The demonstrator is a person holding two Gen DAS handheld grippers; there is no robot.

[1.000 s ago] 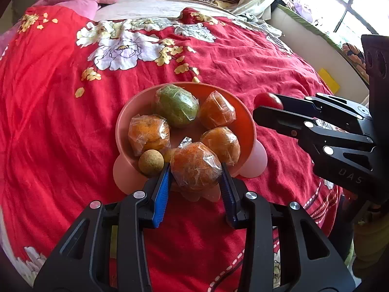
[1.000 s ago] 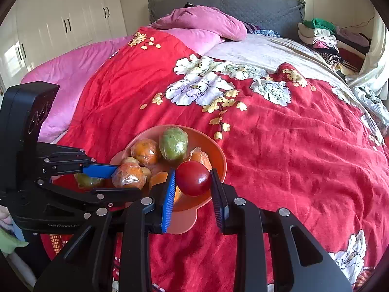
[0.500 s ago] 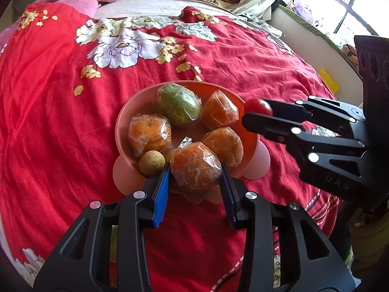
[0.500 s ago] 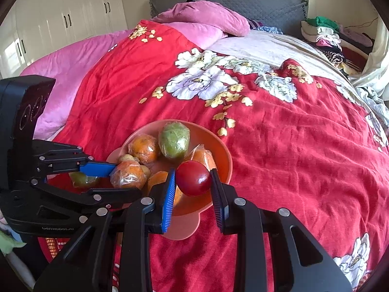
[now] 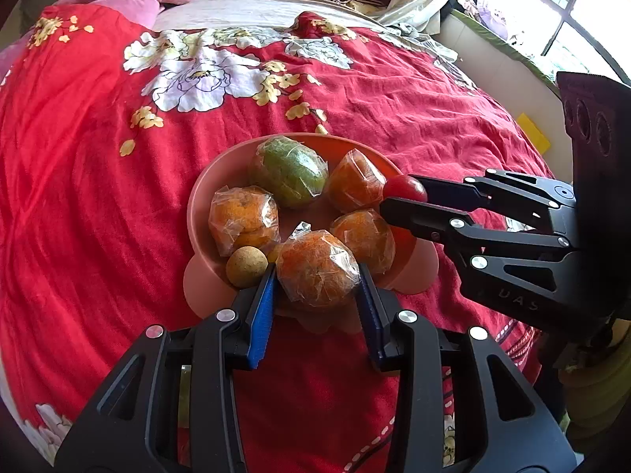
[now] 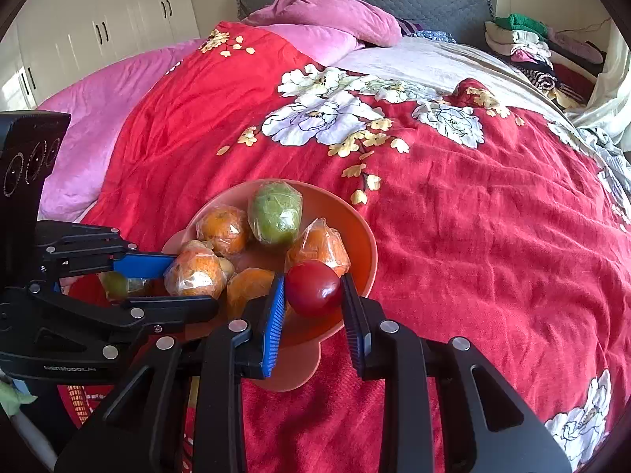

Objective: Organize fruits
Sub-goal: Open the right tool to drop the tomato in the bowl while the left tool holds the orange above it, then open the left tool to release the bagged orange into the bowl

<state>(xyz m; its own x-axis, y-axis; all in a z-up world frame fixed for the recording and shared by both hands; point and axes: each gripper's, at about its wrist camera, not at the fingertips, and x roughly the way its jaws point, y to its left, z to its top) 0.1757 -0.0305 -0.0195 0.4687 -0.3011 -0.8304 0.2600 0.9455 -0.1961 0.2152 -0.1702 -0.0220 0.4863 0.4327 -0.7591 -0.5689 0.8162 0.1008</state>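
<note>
An orange-pink bowl (image 5: 205,193) sits on the red floral bedspread and holds several plastic-wrapped oranges, a wrapped green fruit (image 5: 290,171) and a small tan fruit (image 5: 246,267). My left gripper (image 5: 317,276) is shut on a wrapped orange (image 5: 317,268) over the bowl's near rim. My right gripper (image 6: 313,291) is shut on a red tomato (image 6: 313,287) over the bowl's (image 6: 355,220) near right edge; the tomato also shows in the left wrist view (image 5: 404,188). The left gripper also shows in the right wrist view (image 6: 173,283).
The red bedspread (image 6: 473,216) covers the bed around the bowl. Pink pillows (image 6: 327,19) and a grey headboard lie at the far end. Folded clothes (image 6: 524,39) are stacked at the far right. A small green fruit (image 6: 114,283) lies behind the left gripper's fingers.
My right gripper has carried the tomato inward, from beside the bowl's right rim to over its edge. My left gripper has stayed shut on the wrapped orange at the near rim.
</note>
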